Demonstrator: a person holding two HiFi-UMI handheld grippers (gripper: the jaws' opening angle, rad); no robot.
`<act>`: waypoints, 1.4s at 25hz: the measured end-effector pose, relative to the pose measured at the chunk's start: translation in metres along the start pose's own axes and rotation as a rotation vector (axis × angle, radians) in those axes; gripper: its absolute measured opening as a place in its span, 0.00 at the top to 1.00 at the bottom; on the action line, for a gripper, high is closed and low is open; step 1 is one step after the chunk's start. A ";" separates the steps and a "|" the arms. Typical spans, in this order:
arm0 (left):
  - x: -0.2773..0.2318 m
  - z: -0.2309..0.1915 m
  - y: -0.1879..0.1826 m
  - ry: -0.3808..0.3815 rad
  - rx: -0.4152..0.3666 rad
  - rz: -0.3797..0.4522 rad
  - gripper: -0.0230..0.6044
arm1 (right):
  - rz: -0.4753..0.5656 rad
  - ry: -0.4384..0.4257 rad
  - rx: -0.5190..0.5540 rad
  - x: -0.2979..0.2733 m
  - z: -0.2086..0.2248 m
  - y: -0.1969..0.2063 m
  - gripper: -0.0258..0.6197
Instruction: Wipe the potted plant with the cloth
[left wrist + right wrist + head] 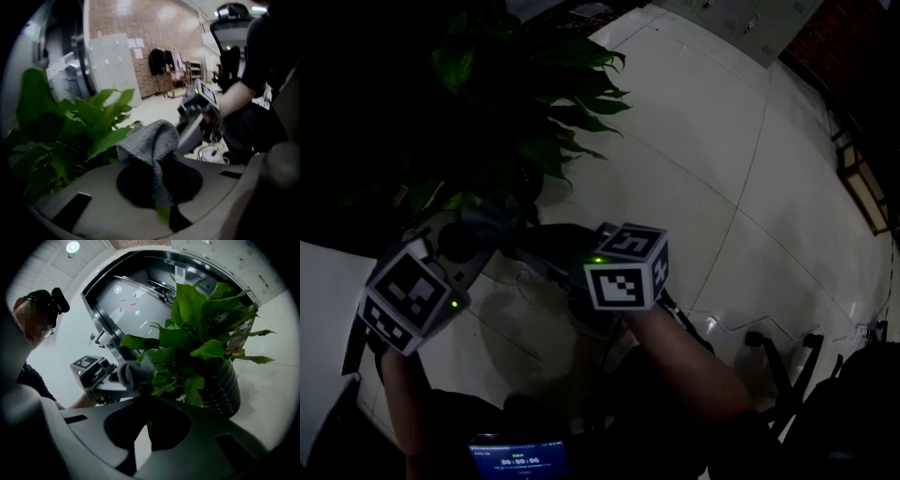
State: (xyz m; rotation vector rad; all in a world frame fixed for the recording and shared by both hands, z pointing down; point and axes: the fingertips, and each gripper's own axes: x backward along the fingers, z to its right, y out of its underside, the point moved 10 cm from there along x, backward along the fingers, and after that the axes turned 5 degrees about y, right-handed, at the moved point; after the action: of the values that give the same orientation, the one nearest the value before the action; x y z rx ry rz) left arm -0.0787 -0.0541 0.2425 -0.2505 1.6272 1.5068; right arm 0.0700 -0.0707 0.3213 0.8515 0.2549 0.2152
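floor tiles (722,169) carry the potted plant (220,380). left gripper (159,187) fingers grasp the grey cloth (150,140) against its leaves; right gripper (150,413), just beside it, has fingers clenched on one thin leaf (149,434).

A leaf (149,426) of the potted plant (206,350) runs from the right tool (150,441) into cloth (150,143) in the left tool (164,211).

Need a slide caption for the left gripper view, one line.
Left gripper shut on a grey cloth, a green leaf tip at its jaws, beside the potted plant.
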 end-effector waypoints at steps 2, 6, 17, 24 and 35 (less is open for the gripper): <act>0.007 -0.018 0.001 -0.130 0.051 0.005 0.92 | -0.013 -0.003 0.014 0.000 -0.001 0.002 0.94; -0.012 -0.033 0.017 -0.246 -0.022 -0.135 0.92 | 0.004 -0.003 0.022 0.002 -0.002 -0.002 0.94; -0.001 0.013 -0.015 0.074 -0.168 -0.067 0.92 | 0.012 0.012 -0.042 0.002 0.007 -0.002 0.94; -0.013 -0.027 0.009 -0.273 -0.161 -0.221 0.92 | 0.019 -0.005 -0.006 0.001 -0.001 -0.002 0.94; 0.047 -0.020 -0.002 -0.202 0.072 -0.030 0.92 | 0.005 0.060 -0.015 0.006 0.006 0.004 0.94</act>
State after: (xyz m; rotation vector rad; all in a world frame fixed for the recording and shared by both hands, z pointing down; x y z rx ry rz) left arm -0.1144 -0.0533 0.2053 -0.0796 1.5069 1.4007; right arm 0.0769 -0.0709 0.3274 0.8313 0.3073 0.2471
